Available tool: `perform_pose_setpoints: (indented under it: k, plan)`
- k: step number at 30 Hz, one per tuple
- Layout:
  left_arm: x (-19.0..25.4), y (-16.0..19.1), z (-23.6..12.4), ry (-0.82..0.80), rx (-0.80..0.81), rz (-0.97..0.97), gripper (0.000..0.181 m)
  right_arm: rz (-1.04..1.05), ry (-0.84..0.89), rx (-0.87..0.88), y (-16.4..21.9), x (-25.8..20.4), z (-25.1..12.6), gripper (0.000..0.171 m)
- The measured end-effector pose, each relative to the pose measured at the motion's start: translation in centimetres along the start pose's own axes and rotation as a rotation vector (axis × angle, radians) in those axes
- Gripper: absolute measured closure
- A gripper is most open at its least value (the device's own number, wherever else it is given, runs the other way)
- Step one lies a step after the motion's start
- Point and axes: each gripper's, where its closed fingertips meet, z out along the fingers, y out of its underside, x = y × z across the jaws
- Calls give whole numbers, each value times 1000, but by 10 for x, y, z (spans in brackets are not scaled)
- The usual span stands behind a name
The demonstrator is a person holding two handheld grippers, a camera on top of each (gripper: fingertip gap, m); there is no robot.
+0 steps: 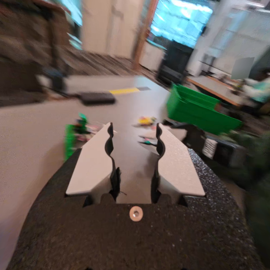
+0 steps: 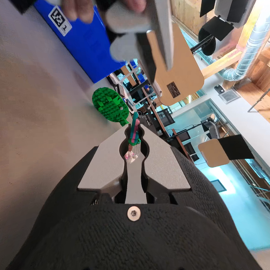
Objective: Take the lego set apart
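Observation:
My right gripper (image 2: 134, 127) is shut on a small lego piece (image 2: 134, 132) made of teal and pink bars with green and white parts. A green studded oval lego plate (image 2: 109, 106) sits just past its left fingertip; I cannot tell whether it joins the held piece. My left gripper (image 1: 134, 124) is open and empty above the table, in a blurred view. A green lego build (image 1: 70, 140) is beyond its left finger. Loose yellow and coloured lego pieces (image 1: 146, 121) lie ahead. The left gripper (image 2: 146, 43), held by a hand, also shows at the top of the right wrist view.
A green bin (image 1: 197, 111) stands at the right of the pale table (image 1: 29, 131). A flat black object (image 1: 97, 98) lies farther back. A blue box (image 2: 84, 43) with a tag sits on the table in the right wrist view. It is some 11 cm from my left tips to the green studded oval lego plate (image 2: 109, 106).

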Motion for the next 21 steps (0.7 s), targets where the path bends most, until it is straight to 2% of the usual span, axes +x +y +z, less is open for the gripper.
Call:
perform_pose_setpoints:
  k: [1,3,6,9,10,11,13,15,18,21]
  plan:
    - [12,18,14,96,-77,-50,128,5,2,-3,1,1,0,164]
    - [23,41,31,169,-148,-90,129,8,-1,-5,1,0,1,164]
    - [28,57,40,176,-176,-52,152,-1,1,-6,1,0,1,164]
    - [21,58,43,103,-158,49,175,13,1,-7,2,0,2,164]
    - [18,57,43,81,-153,79,175,25,-3,-4,2,0,2,161]
    - [16,58,41,76,-160,92,175,37,-7,-4,3,0,2,152]
    - [13,61,37,105,-179,41,175,60,-36,-23,9,-1,2,145]
    - [13,63,34,146,-186,-16,175,53,-68,-35,16,-3,1,151]
    - [13,68,33,163,-219,-3,175,12,-134,-22,19,-11,-3,161]
    - [13,74,31,160,-255,13,175,-17,-179,17,16,-18,-6,156]
